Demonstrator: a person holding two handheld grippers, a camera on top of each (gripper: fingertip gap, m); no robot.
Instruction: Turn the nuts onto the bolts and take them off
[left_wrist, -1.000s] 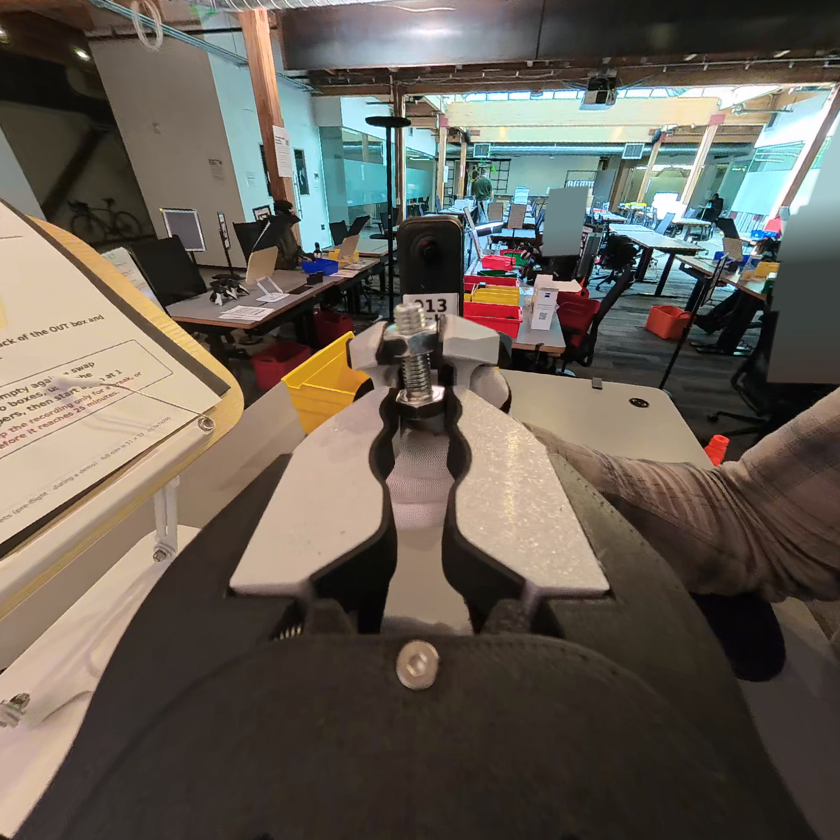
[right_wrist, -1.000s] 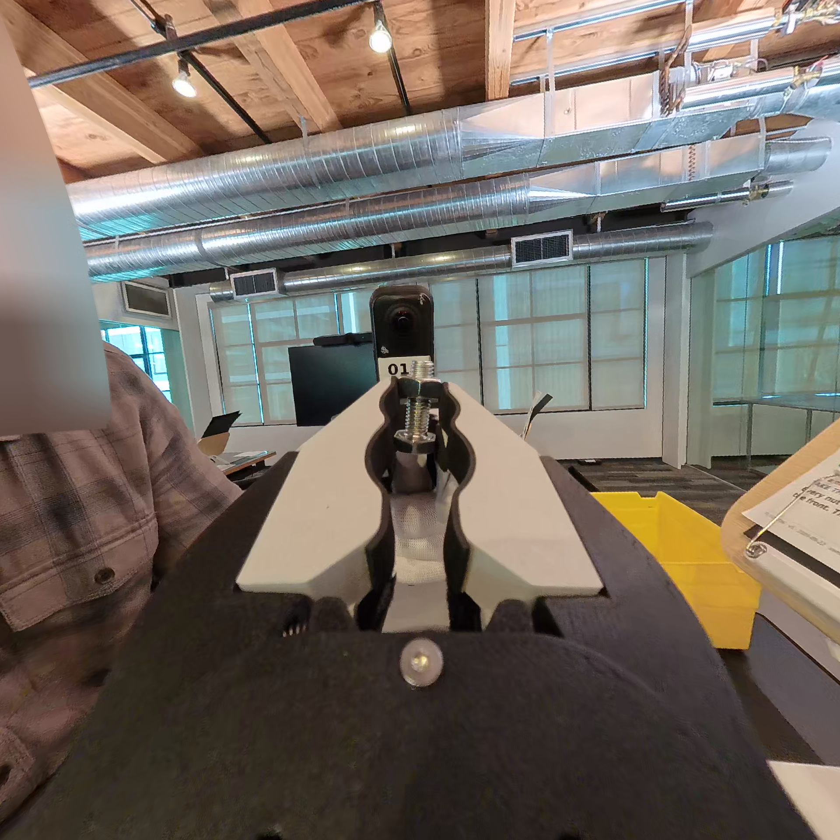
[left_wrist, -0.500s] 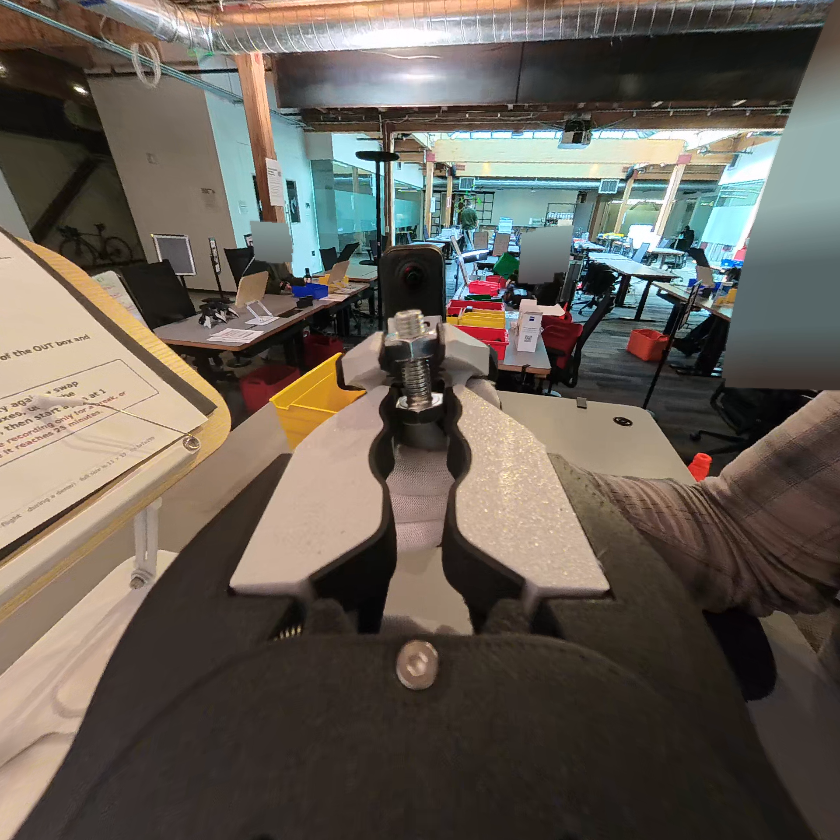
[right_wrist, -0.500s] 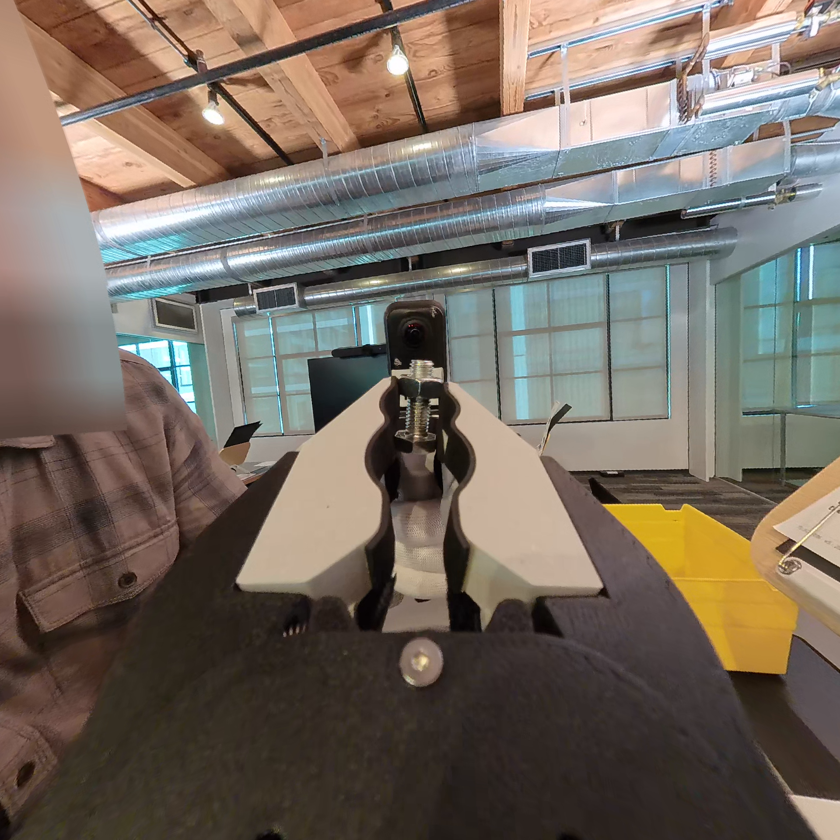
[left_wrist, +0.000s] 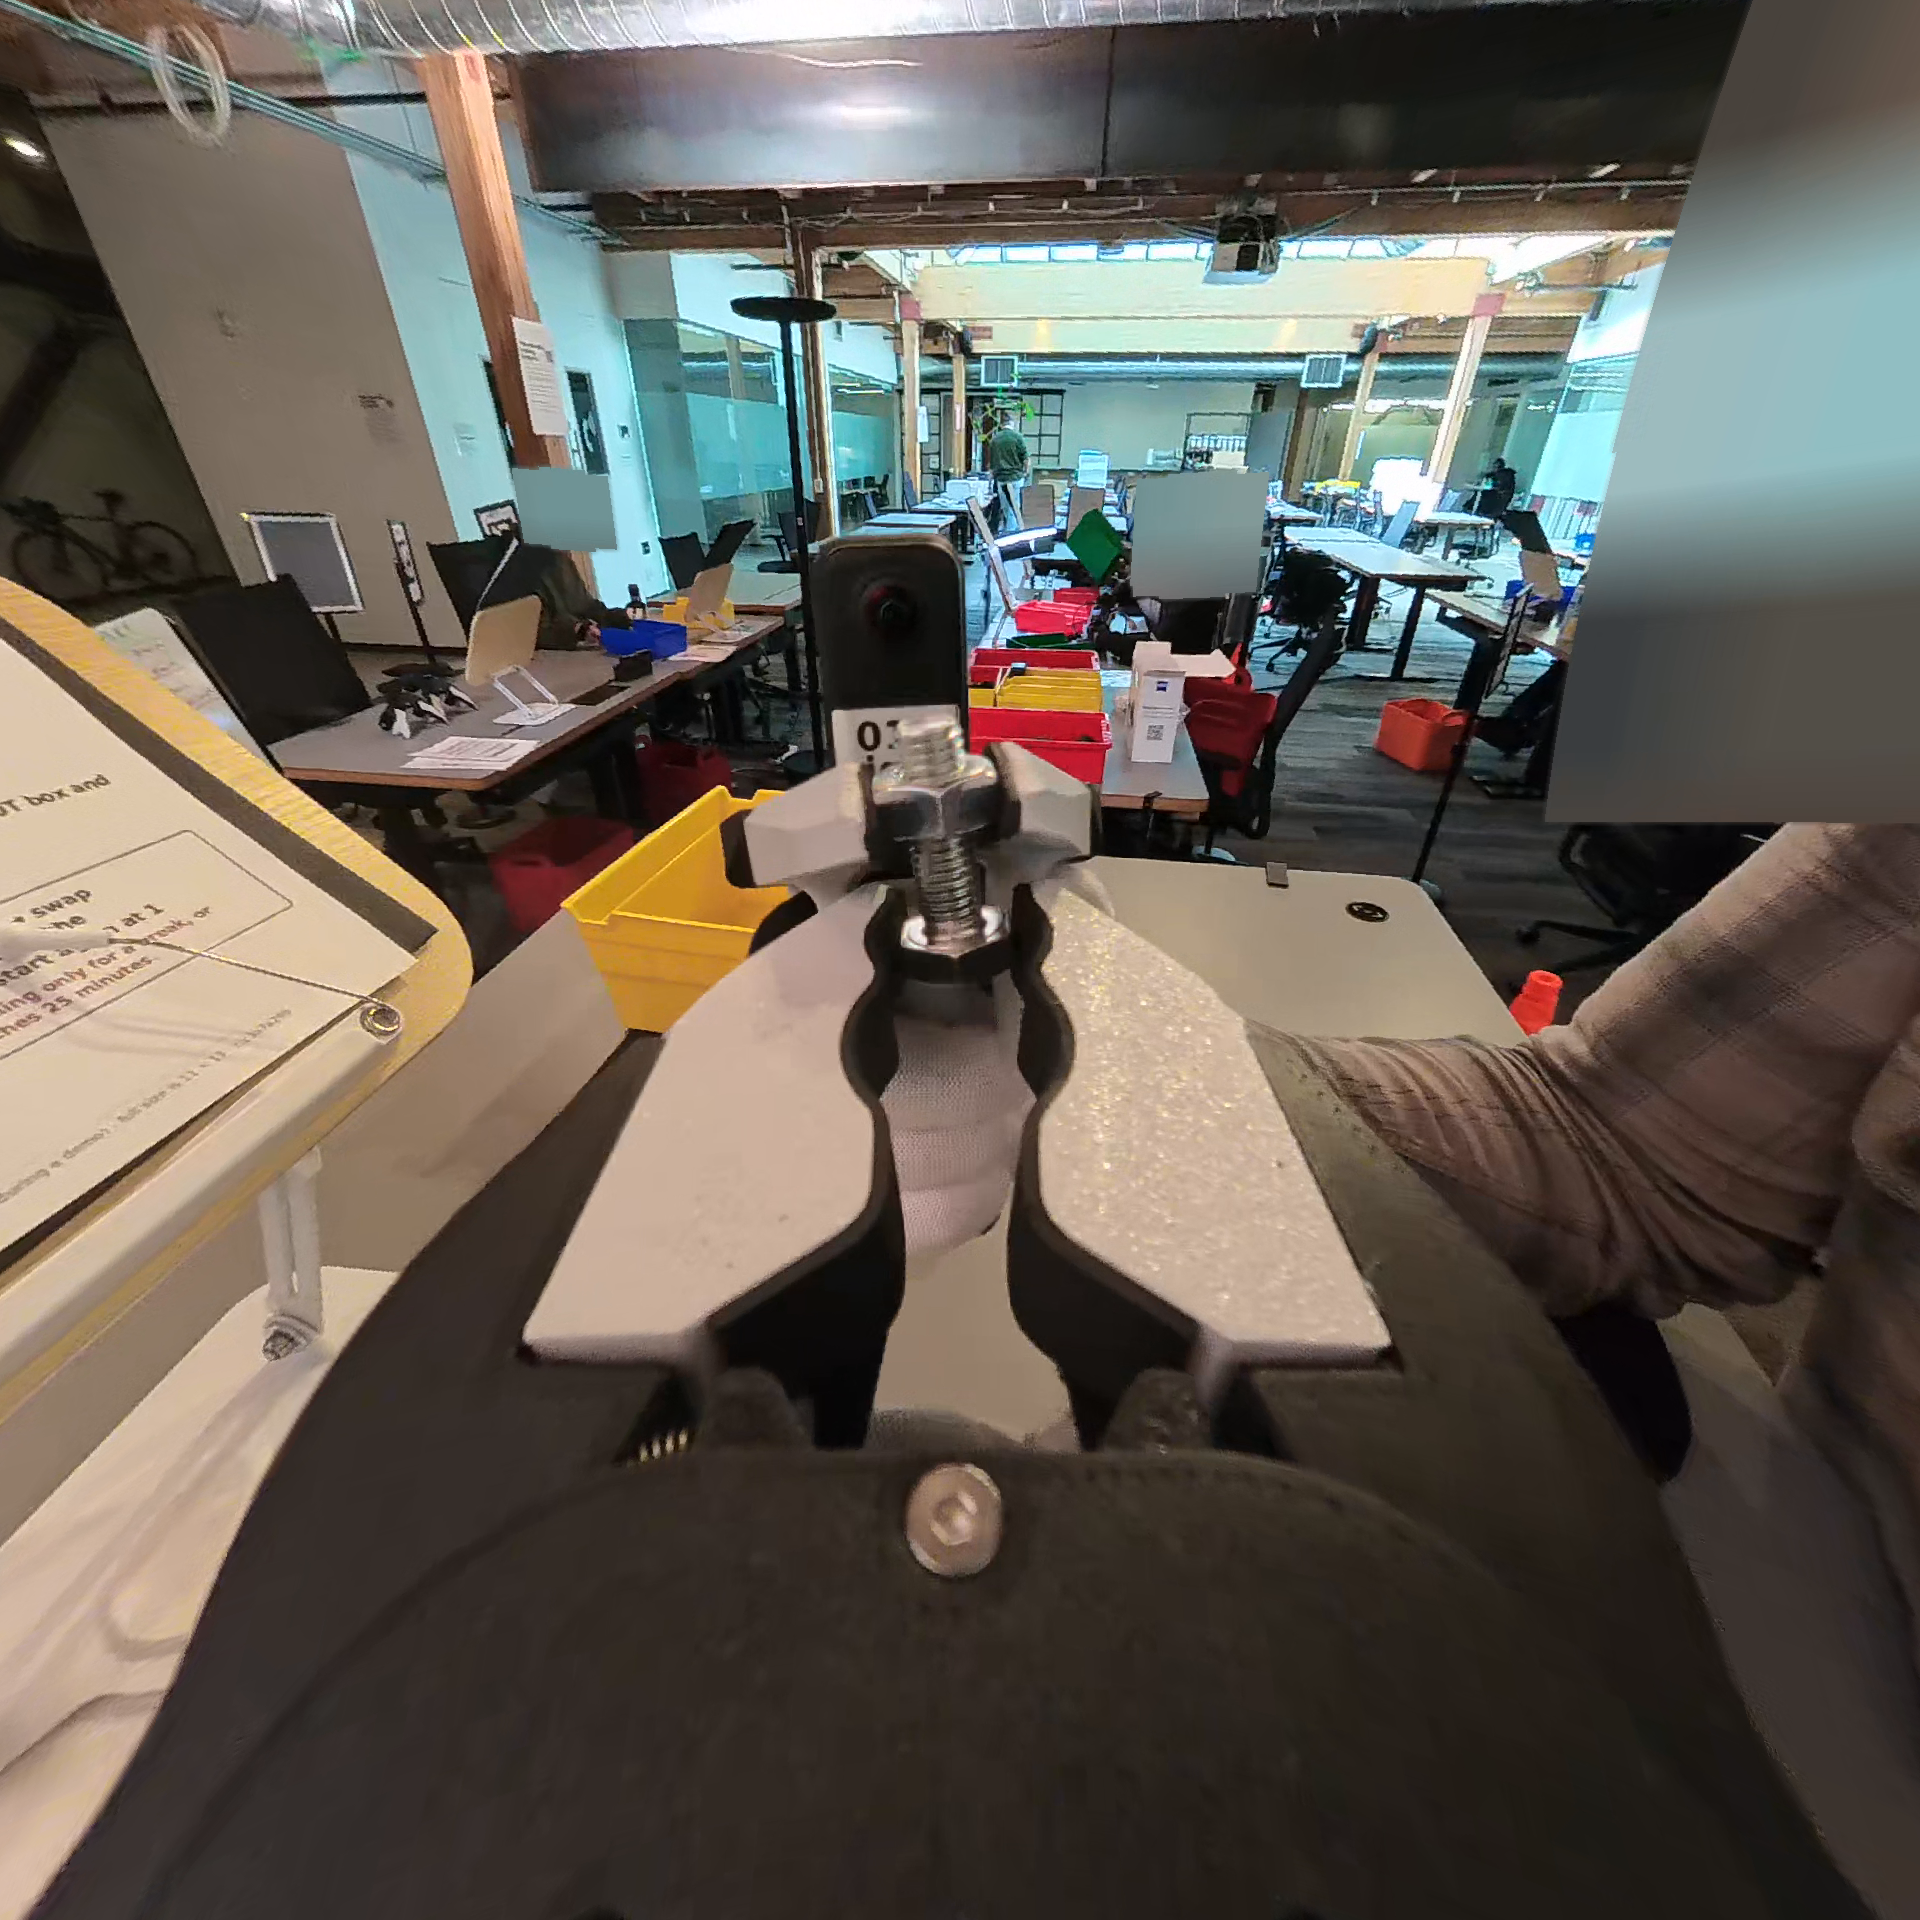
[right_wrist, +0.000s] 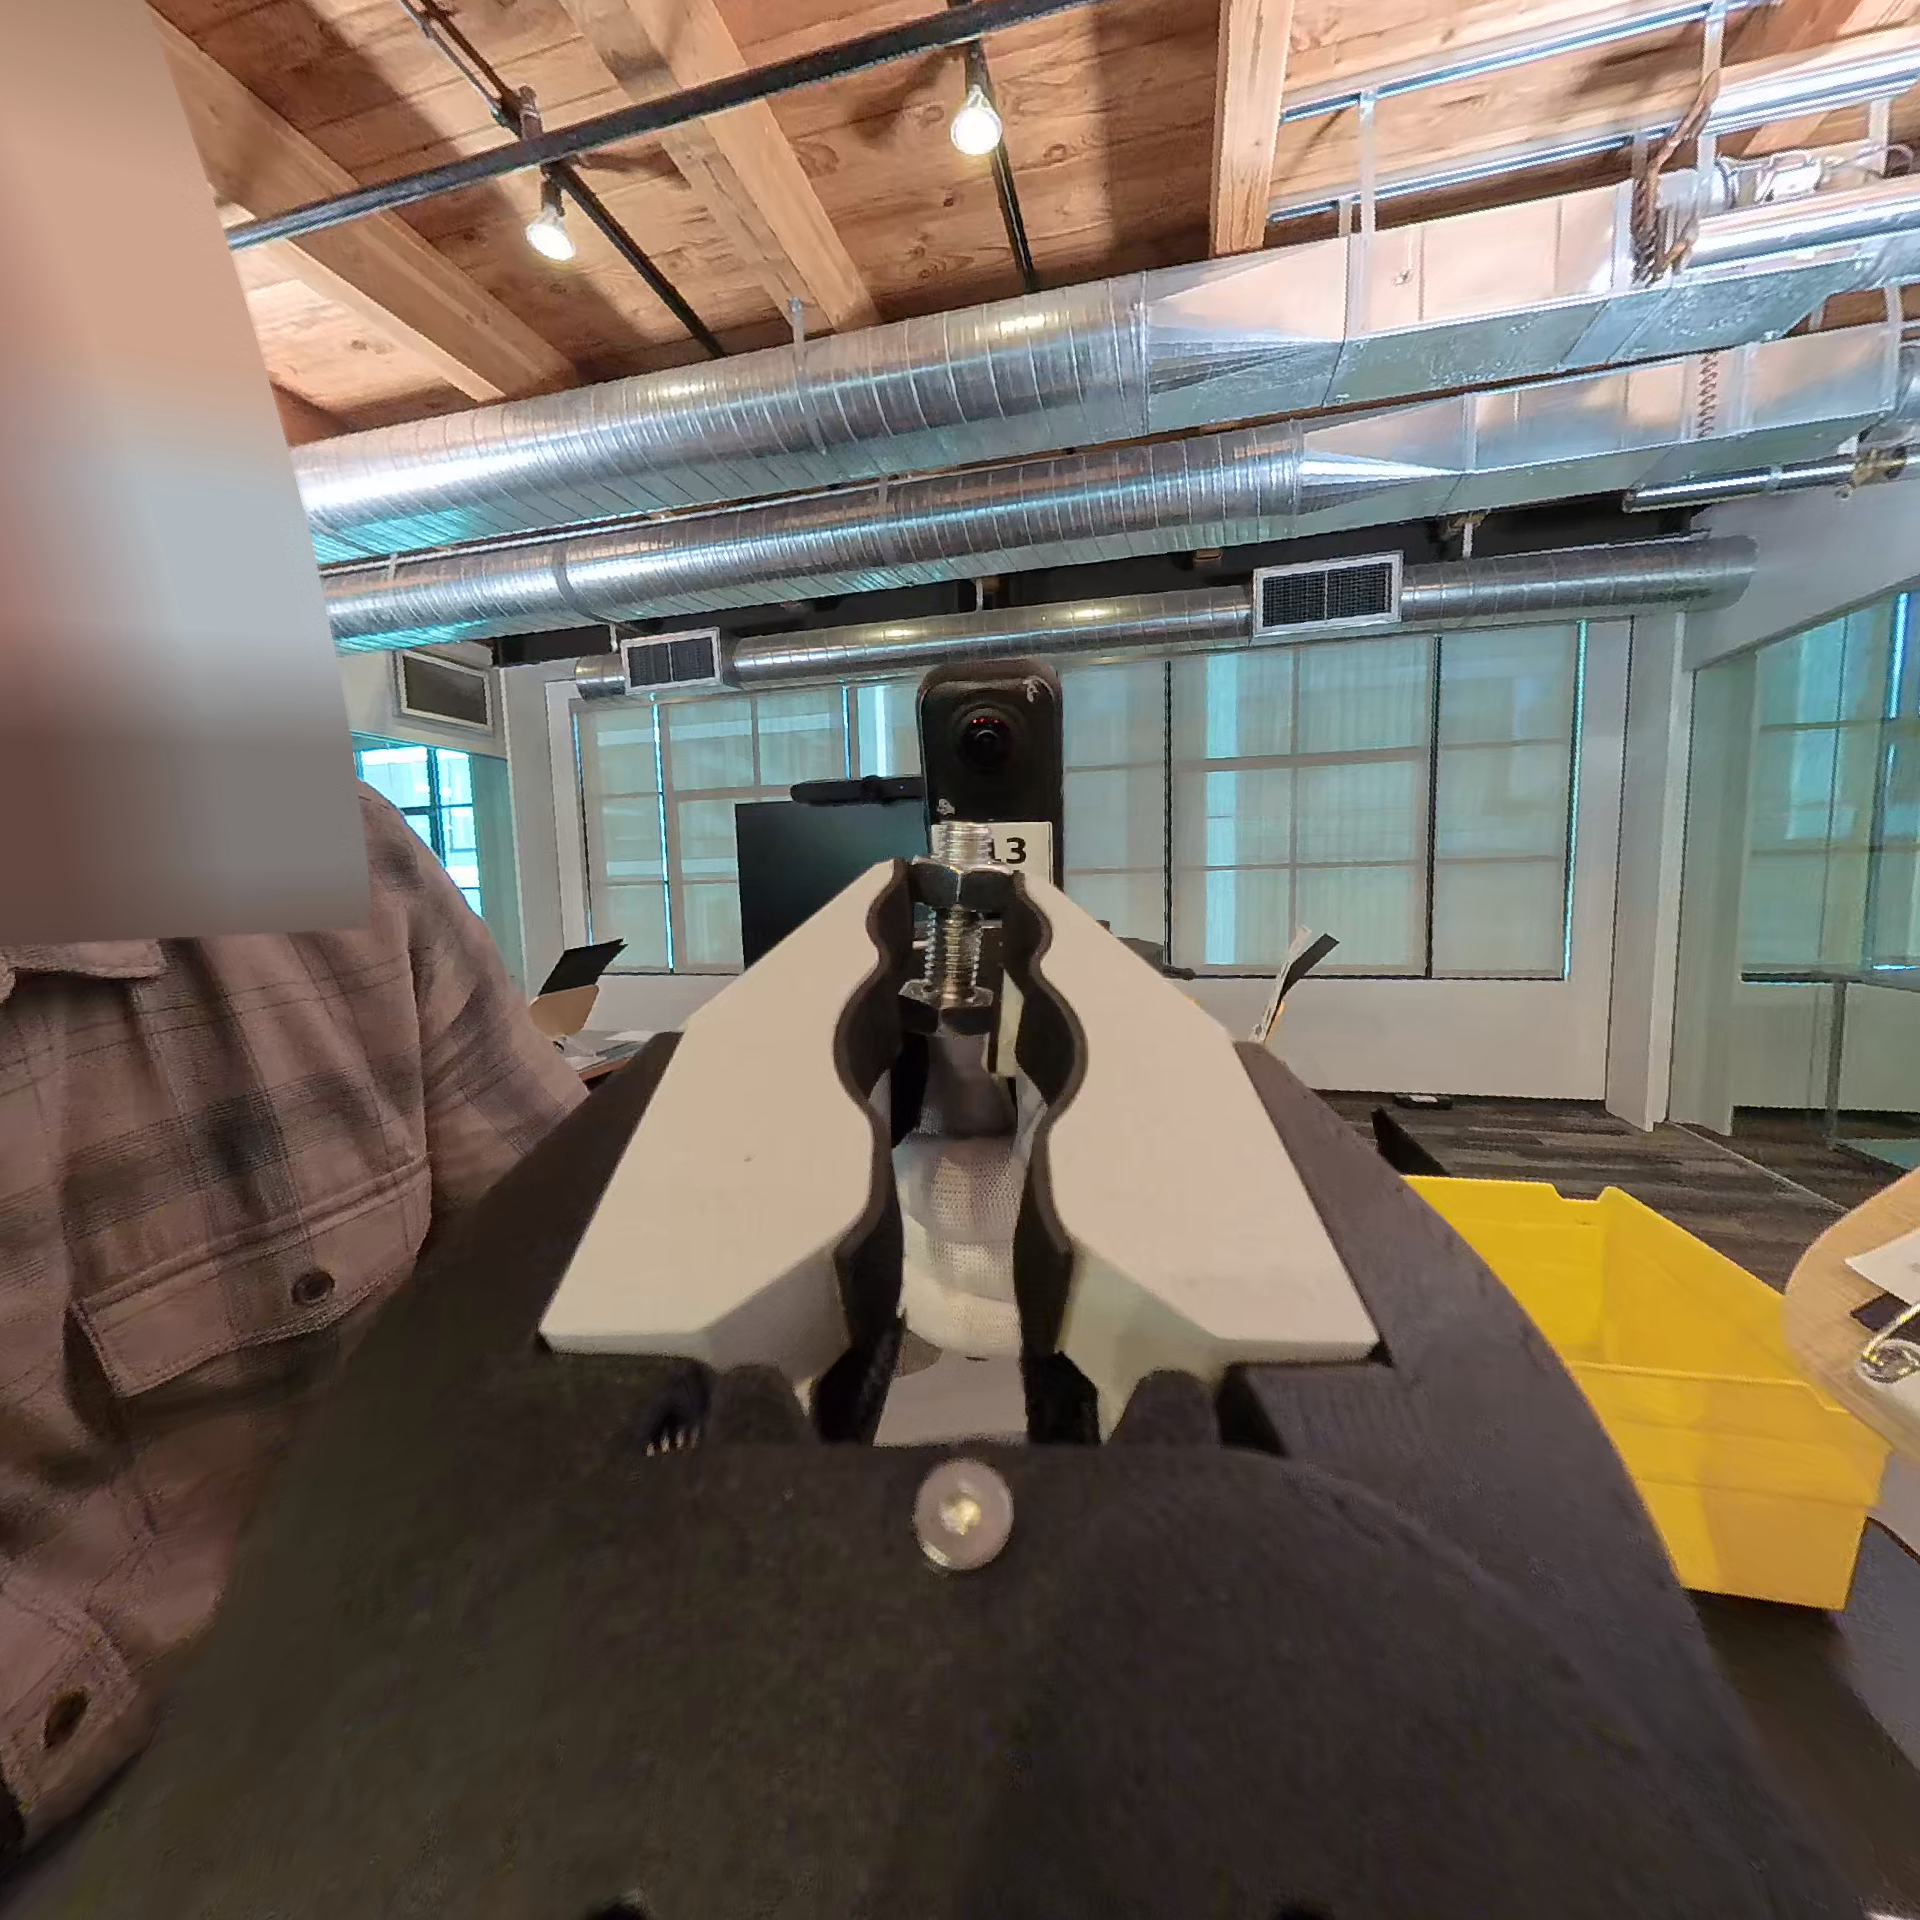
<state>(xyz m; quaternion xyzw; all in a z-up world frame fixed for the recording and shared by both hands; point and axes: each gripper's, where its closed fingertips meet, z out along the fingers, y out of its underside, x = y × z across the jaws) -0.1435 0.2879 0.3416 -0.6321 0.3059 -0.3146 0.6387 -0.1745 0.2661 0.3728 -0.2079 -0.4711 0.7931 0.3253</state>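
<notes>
Now you are in the middle of the turning step. Your left gripper (left_wrist: 940, 940) is closed tight on the head of the bolt (left_wrist: 940, 883). Your right gripper (right_wrist: 961, 888) is closed tight on the nut (left_wrist: 935, 802). The nut sits high on the bolt, close to the far tip, with lots of bare thread between it and the head. I cannot tell if it is going on or coming off.

For the next move, I think you need to hold the bolt steady and twist the nut a little. Then let go, grab it again, and keep both lined up so the nut does not drop.

Below you is a grey table (left_wrist: 1299, 935) with a yellow bin (left_wrist: 665, 925) and a clipboard (left_wrist: 156, 935). Around you is a big office with many desks, a wooden ceiling and shiny pipes (right_wrist: 935, 416).
</notes>
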